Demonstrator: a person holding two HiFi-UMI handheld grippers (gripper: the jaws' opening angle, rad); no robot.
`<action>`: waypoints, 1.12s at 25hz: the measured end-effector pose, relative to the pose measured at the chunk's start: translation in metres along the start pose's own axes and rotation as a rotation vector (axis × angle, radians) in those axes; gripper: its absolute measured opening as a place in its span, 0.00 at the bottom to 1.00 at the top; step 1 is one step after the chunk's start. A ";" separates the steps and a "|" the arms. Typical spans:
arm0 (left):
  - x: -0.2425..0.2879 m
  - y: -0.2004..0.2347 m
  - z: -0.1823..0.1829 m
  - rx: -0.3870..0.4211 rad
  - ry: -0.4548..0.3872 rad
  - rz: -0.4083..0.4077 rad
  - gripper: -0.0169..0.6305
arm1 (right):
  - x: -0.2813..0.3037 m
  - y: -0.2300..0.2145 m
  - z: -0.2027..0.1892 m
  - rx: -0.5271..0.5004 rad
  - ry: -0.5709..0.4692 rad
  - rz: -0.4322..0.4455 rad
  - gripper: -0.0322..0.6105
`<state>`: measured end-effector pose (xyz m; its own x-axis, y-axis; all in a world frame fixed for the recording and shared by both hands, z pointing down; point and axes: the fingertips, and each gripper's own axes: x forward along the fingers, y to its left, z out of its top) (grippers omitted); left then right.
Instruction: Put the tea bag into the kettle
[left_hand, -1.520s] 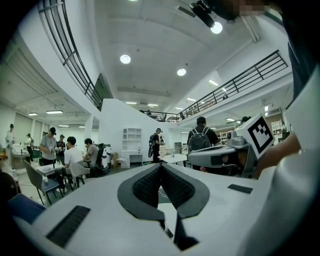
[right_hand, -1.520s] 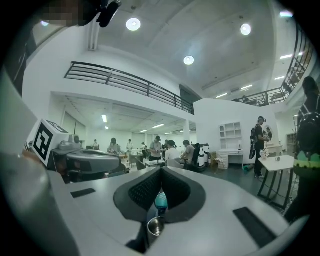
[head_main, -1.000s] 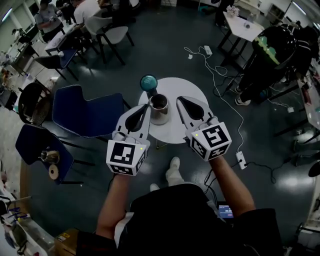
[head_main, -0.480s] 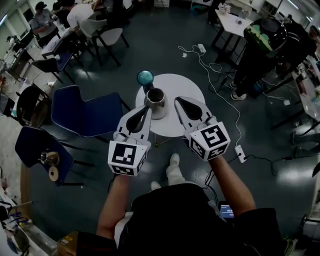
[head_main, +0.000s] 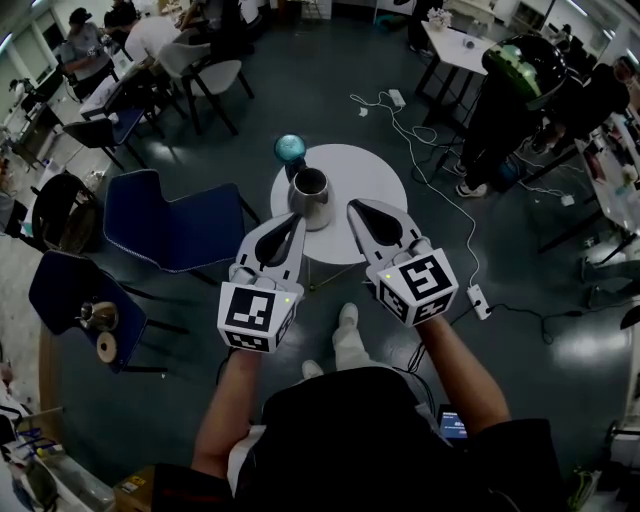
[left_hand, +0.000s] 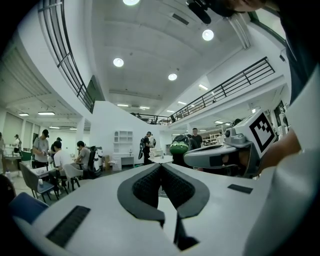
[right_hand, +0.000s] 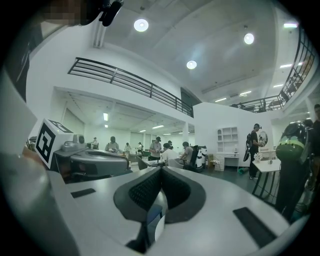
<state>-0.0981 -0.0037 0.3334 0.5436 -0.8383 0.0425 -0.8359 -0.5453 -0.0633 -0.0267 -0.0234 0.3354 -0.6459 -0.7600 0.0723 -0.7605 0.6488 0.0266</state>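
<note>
Left gripper (head_main: 294, 220), right gripper (head_main: 355, 208) pinched closed, apparently empty, near open kettle (head_main: 310, 196). No tea bag visible; probably light, limp: pinch top edge.

Round white table (head_main: 368, 182), blue chair (head_main: 175, 222) just beside it (white power strip (head_main: 476, 297) on the dark floor (head_main: 300, 100))

Open-plan office or lab hall is shown. Mezzanine railing (right_hand: 130, 80) and recessed ceiling lights (left_hand: 118, 62) are seen overhead; people (left_hand: 55, 155) are seated at desks; blue chairs (head_main: 175, 220), cables (head_main: 430, 150) and a power strip (head_main: 476, 300) are spread over the dark floor (head_main: 300, 90).
</note>
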 end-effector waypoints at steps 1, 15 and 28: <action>-0.004 -0.001 0.000 -0.001 0.000 0.000 0.05 | -0.003 0.005 -0.001 -0.001 0.001 -0.001 0.08; -0.052 -0.012 -0.002 0.005 -0.001 0.010 0.05 | -0.032 0.046 -0.001 0.001 -0.015 -0.014 0.08; -0.077 -0.015 -0.001 0.009 -0.012 0.017 0.05 | -0.045 0.068 0.004 0.003 -0.037 -0.016 0.08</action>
<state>-0.1275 0.0691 0.3322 0.5305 -0.8472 0.0294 -0.8441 -0.5311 -0.0733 -0.0497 0.0544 0.3302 -0.6356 -0.7712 0.0348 -0.7709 0.6365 0.0245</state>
